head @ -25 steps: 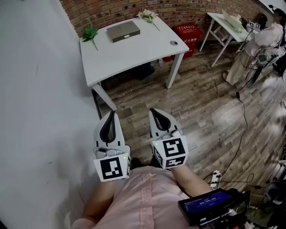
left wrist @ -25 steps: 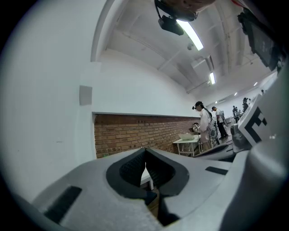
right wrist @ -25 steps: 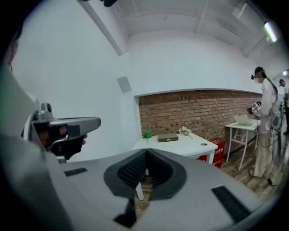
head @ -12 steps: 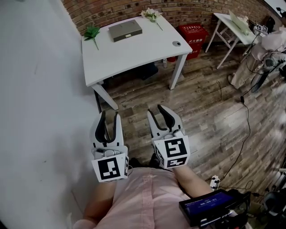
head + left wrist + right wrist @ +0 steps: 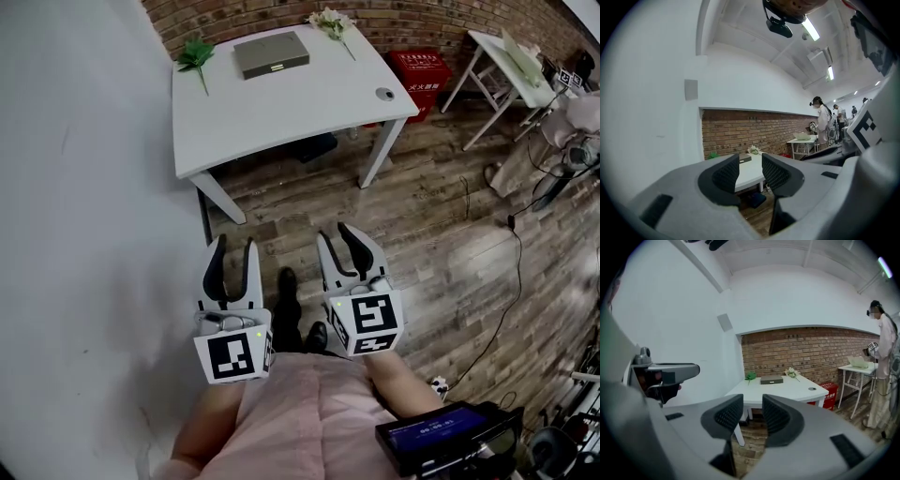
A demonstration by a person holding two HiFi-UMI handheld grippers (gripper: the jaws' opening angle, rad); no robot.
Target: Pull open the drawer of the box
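Both hands are well short of the surface [image 5: 281, 108] and carry nothing. On the left gripper [image 5: 234, 246] the fingers [image 5: 725, 177] have just been opening and now stand spread, with nothing between them. The right gripper [image 5: 337, 236] has also just swung apart, then eased in a little; it is released and empty.

The box [image 5: 271, 53] lies flat near the far edge of the surface. A green sprig [image 5: 195, 56] is to its left and flowers [image 5: 330, 21] are near its far right corner. The drawer is probably shut, but it's too small here to tell which face carries it or whether it has a handle.

Risks:
- The box looks light and loose, so a one-handed pull likely drags the whole box instead of sliding the drawer out. The other gripper should brace it.
- Approaching the wrong face wastes the grasp.
- A sliding box could sweep the sprig or flowers off.
- The reach runs across the whole surface, so a hurried tug could bring the box over the near edge.
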